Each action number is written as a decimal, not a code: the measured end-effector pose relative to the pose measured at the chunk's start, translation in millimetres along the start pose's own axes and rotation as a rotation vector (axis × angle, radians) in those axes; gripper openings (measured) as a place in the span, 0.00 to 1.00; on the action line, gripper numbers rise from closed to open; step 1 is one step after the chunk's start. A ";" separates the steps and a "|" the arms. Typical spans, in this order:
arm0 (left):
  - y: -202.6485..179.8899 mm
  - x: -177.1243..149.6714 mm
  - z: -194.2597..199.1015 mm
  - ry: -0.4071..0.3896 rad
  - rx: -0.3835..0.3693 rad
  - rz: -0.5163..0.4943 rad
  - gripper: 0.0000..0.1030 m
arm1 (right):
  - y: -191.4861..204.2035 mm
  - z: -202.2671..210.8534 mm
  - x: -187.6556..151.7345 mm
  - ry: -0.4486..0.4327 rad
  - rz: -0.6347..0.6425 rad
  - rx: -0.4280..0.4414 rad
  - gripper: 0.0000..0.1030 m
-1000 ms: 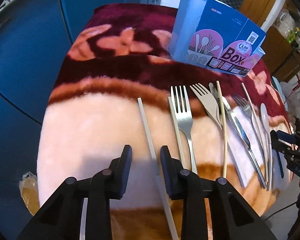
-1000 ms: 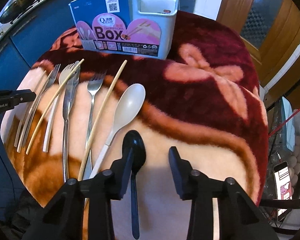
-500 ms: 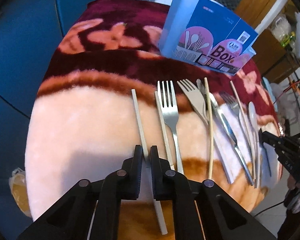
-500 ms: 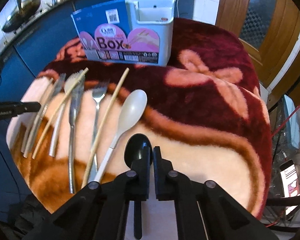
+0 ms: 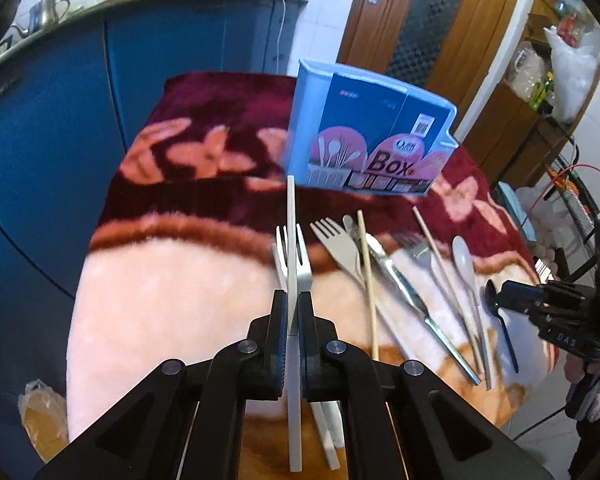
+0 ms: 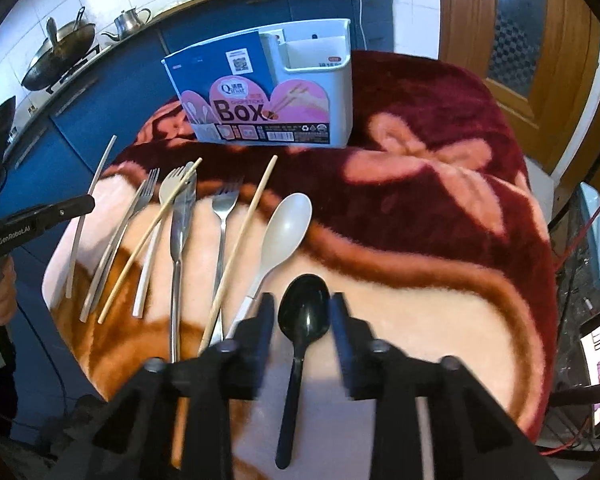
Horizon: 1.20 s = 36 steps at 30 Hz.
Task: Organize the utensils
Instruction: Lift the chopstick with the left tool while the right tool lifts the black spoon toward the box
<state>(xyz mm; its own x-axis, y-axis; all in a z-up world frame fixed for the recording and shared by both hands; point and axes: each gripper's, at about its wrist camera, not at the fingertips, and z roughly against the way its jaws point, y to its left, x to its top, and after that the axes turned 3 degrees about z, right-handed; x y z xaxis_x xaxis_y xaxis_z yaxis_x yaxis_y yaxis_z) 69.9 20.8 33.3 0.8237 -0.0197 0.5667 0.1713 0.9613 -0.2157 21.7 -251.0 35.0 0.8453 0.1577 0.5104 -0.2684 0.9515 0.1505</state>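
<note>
A pale chopstick (image 5: 291,240) is raised off the blanket; forks, chopsticks, knife and spoons lie before the box (image 6: 276,100).

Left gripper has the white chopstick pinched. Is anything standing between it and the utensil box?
Nothing visible does. The white chopstick is clamped in the left gripper, its tip toward the utensil box. Only cutlery lying flat on the blanket is between them.
</note>
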 end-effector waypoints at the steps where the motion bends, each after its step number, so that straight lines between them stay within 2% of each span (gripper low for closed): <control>1: 0.0 0.5 0.8 -0.006 -0.004 0.003 0.05 | -0.8 -0.9 0.8 0.005 -0.003 0.000 0.33; 9: -1.2 -0.8 5.7 -0.049 -0.018 0.006 0.05 | 0.1 -20.5 5.6 0.098 0.033 -0.071 0.34; 13: -3.4 -0.2 6.9 -0.066 -0.022 0.002 0.05 | 7.9 -24.7 6.3 0.097 0.059 -0.112 0.33; 15: -5.6 0.7 8.3 -0.083 -0.019 -0.004 0.05 | 9.8 -24.8 5.7 0.091 0.065 -0.121 0.26; 16: -6.4 1.0 9.3 -0.092 -0.016 -0.009 0.05 | 10.9 -23.8 5.3 0.083 0.073 -0.134 0.14; 17: -7.8 1.5 10.5 -0.101 -0.016 -0.013 0.05 | 11.3 -22.7 5.3 0.076 0.078 -0.146 0.09; 19: -11.0 3.0 12.8 -0.118 -0.017 -0.022 0.05 | 10.1 -18.5 4.8 0.059 0.073 -0.125 0.06; 26: -21.3 8.0 23.5 -0.182 -0.036 -0.043 0.05 | 8.0 3.7 -1.2 -0.067 0.027 -0.074 0.03; 36: -42.4 29.5 40.1 -0.334 -0.049 -0.079 0.05 | -16.3 39.3 0.5 -0.329 -0.125 -0.002 0.03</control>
<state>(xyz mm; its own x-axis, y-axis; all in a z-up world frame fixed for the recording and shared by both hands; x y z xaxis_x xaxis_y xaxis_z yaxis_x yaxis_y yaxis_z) 65.2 -9.5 91.0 0.5860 0.0050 0.8103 0.2598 0.9461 -0.1936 8.4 -276.9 66.0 0.6773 -0.0537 0.7337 -0.1708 0.9586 0.2278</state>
